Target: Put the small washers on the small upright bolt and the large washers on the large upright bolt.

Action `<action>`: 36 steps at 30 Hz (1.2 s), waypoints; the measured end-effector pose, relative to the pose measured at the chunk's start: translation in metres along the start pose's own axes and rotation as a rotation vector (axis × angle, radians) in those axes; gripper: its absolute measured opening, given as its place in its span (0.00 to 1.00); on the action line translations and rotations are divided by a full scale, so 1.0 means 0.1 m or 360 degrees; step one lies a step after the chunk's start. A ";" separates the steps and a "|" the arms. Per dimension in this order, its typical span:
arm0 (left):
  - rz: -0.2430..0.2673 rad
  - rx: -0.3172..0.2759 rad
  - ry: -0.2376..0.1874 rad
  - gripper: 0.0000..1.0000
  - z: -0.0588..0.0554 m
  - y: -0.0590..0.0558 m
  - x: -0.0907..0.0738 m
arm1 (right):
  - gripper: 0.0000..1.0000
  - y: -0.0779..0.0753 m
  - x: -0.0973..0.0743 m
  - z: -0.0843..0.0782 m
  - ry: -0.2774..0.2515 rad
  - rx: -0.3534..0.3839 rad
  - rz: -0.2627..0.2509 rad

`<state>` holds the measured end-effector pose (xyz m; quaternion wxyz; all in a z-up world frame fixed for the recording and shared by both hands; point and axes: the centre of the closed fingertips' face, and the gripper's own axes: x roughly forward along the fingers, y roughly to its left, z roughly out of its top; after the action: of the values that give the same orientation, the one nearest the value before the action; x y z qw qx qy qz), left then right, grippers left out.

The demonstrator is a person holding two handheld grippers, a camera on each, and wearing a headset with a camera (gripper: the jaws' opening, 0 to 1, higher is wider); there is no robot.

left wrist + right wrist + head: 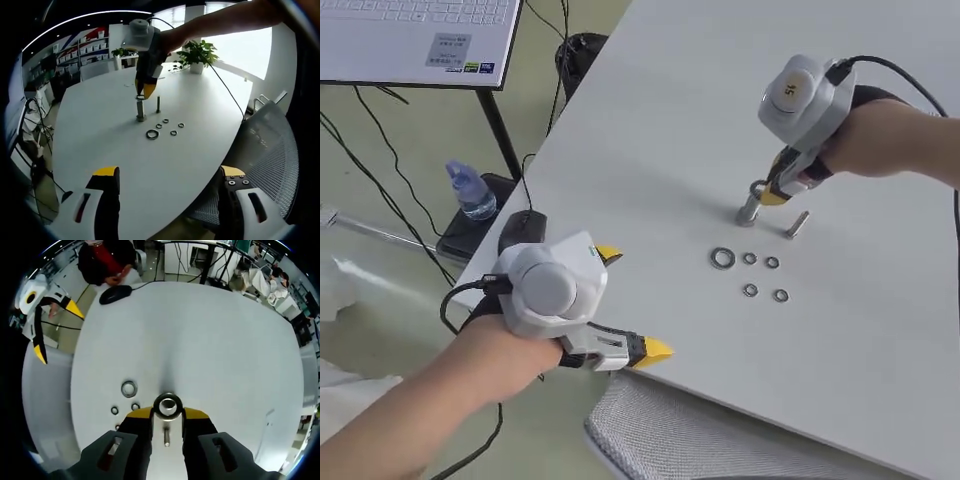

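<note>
Risk: large washer [167, 406] snagging on large upright bolt [748, 212].
R hand-held gripper [772, 193] pinches large washer just above the bolt; if hole sits off-centre, washer may catch, tilt & drop, or nudge small upright bolt [797, 224] close beside. L hand-held gripper [635, 300] wide open, empty, by near tabletop [650, 120] edge. Spare washers [723, 258] lie near bolts.

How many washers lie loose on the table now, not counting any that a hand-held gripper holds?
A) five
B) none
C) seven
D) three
A: one loose large washer and four small washers lie flat on the table near the large bolt, while the right hand-held gripper holds a sixth washer.
</note>
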<state>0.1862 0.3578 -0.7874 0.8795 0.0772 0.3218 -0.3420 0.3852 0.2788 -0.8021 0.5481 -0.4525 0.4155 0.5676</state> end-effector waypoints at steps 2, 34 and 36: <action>0.0005 0.0000 0.0003 0.80 0.00 0.01 0.00 | 0.22 0.01 0.02 -0.01 0.0010 0.0001 0.0007; 0.0006 -0.0015 0.0038 0.78 -0.06 0.05 0.01 | 0.22 -0.13 0.34 -0.10 0.0069 -0.0012 0.0018; 0.0005 -0.0010 0.0039 0.78 -0.06 0.06 0.01 | 0.22 -0.14 0.37 -0.10 0.0077 -0.0022 0.0016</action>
<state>0.1869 0.3639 -0.7932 0.8762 0.0792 0.3336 -0.3387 0.4003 0.2786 -0.8404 0.5319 -0.4679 0.4268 0.5621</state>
